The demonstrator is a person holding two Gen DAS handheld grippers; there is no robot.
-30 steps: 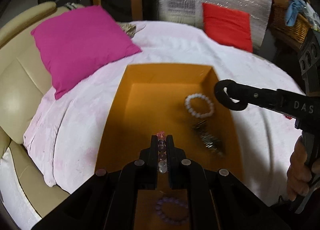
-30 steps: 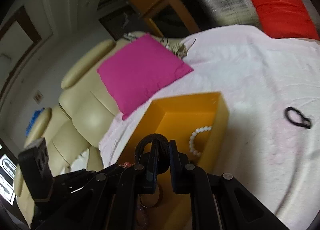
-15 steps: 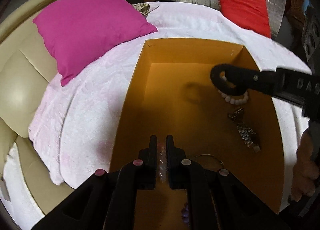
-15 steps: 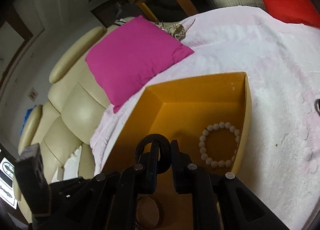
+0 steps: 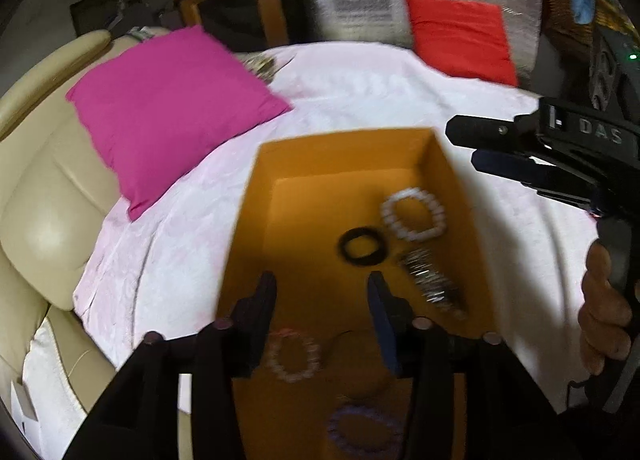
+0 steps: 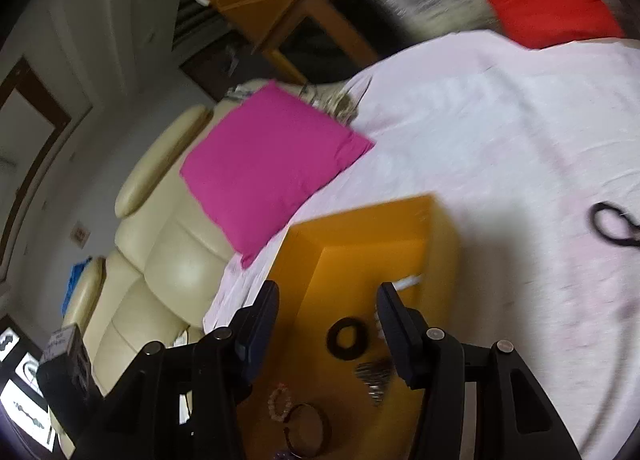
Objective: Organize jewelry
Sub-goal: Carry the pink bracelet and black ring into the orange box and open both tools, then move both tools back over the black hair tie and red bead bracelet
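An open orange box [image 5: 344,155] stands on the white sheet [image 5: 360,79]. In it lie a black ring [image 5: 362,247], a white bead bracelet [image 5: 414,213], a silver chain piece [image 5: 432,284], a pink bead bracelet [image 5: 294,356] and a purple bead bracelet [image 5: 366,430]. My left gripper [image 5: 322,292] is open and empty above the box's near half. My right gripper [image 6: 328,300] is open and empty above the box [image 6: 372,244], with the black ring [image 6: 347,338] below it. A black hair tie [image 6: 614,224] lies on the sheet at the right.
A magenta cushion [image 5: 168,107] lies left of the box, partly on a cream sofa [image 5: 36,187]. A red cushion [image 5: 460,35] leans on silver foil at the back. A wicker basket [image 5: 568,11] is at the far right. The right gripper [image 5: 540,147] reaches in from the right.
Both grippers have opened and lifted back. The pink bead bracelet left my left gripper and the black ring left my right gripper; both now lie in the box.
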